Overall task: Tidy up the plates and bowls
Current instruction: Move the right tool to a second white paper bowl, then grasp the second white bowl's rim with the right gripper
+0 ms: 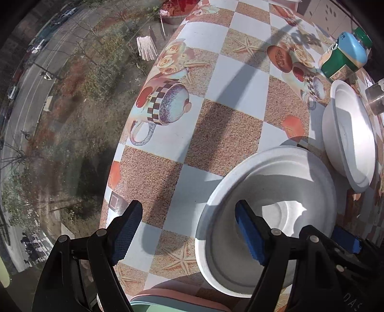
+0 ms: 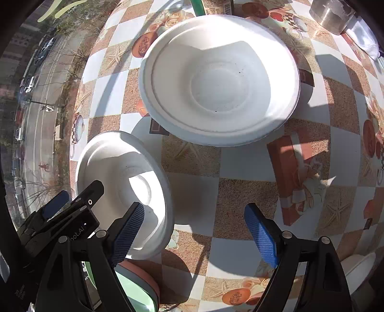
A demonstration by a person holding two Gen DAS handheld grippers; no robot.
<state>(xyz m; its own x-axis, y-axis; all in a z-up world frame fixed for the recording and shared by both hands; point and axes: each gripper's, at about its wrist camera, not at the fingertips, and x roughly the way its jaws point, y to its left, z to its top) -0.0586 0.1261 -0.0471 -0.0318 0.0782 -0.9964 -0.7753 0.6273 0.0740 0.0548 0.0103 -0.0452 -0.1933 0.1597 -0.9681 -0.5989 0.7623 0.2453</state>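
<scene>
Two white moulded-fibre bowls are seen on the worktop (image 2: 240, 204), which is covered with a checkered printed cloth. The nearer bowl (image 1: 266, 216) lies close to the worktop's near edge, under the left hand-held gripper (image 1: 189, 231); the farther bowl (image 2: 219, 86) stands apart from it, toward the middle, with a green-labelled bottle (image 1: 345, 56) and a metal container (image 2: 332, 14) beyond.

The bowls are judged to be very light, thin-walled and somewhat flexible, so a hard pinch may dent the rim, and a nudge would likely slide them across the smooth cloth. A hold is best taken on the flat rolled rim, with one pad inside the wall and one outside.

The left hand-held gripper is held with its jaws wide apart and nothing between them. One blue pad (image 1: 249, 235) hangs over the nearer bowl's inside, the other pad is seen over bare cloth outside the rim, so the rim is straddled; whether any pad touches the bowl cannot be told. The tool is angled downward from the near side.

The right hand-held gripper (image 2: 195, 232) is likewise spread apart and empty, poised over open cloth just beside the nearer bowl (image 2: 124, 189), pointed toward the farther bowl and not touching anything. A pink-rimmed green object (image 2: 134, 288) is seen partly at the near edge; what it is cannot be told
</scene>
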